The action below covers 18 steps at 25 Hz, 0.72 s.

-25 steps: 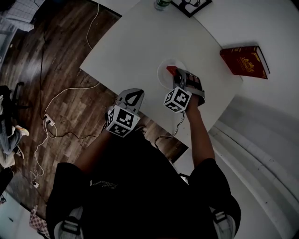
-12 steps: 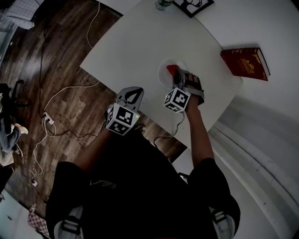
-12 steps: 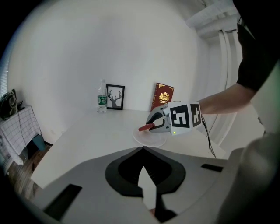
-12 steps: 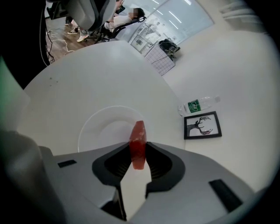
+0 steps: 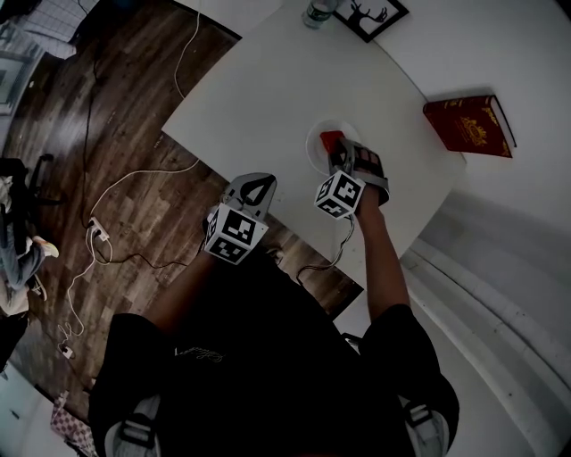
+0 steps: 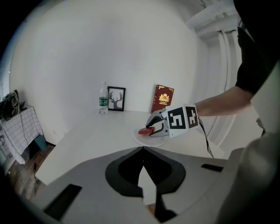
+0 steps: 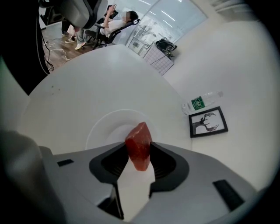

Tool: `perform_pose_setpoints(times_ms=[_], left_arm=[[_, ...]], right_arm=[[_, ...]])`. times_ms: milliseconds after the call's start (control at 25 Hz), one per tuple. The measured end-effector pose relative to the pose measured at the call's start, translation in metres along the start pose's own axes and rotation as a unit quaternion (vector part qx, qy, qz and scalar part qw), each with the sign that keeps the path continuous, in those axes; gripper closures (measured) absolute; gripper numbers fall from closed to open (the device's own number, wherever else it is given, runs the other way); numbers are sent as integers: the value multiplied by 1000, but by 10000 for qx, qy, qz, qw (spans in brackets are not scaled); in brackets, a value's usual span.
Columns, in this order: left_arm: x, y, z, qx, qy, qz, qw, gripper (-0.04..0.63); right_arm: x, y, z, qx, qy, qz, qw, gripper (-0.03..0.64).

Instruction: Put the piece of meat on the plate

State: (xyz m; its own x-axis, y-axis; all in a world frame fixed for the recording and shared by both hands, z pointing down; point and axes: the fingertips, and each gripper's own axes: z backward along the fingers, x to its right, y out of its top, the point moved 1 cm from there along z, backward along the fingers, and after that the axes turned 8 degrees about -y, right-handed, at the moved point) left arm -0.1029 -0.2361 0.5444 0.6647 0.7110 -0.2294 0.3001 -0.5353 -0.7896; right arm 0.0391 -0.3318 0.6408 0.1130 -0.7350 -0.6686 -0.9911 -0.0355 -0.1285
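The red piece of meat (image 7: 139, 151) stands on end between the jaws of my right gripper (image 7: 139, 154), just above the white plate (image 7: 94, 131). Those jaws are opening, with both pads still touching the meat's sides. From overhead, the right gripper (image 5: 337, 153) reaches over the plate (image 5: 312, 143) with the meat (image 5: 330, 140) at its tip. My left gripper (image 5: 252, 186) hovers at the table's near edge, shut and empty. Its own view shows its jaws (image 6: 142, 151) closed, and beyond them the right gripper (image 6: 155, 127) and the meat (image 6: 145, 130) over the plate (image 6: 144, 139).
A red book (image 5: 468, 123) lies at the table's right side. A water bottle (image 5: 314, 11) and a framed deer picture (image 5: 361, 13) stand at the far edge. Cables (image 5: 107, 196) trail over the wooden floor on the left. A person sits in a chair (image 7: 116, 24) across the room.
Both grippers have stayed where they were; the right one still has the meat over the plate. Only the head view has shifted slightly.
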Motion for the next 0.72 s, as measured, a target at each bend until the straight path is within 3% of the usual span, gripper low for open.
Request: perform_pose_setpoints(times_ms=[400,720], left_arm=[[14,-3,17,-3,77,45,10000,594],[39,-4,26,87,-32,156,9998,594]], right_arm=[[-9,1,0,149,325,-472,9982,417],[-9,3,12,355,576,-1402,9878,386]])
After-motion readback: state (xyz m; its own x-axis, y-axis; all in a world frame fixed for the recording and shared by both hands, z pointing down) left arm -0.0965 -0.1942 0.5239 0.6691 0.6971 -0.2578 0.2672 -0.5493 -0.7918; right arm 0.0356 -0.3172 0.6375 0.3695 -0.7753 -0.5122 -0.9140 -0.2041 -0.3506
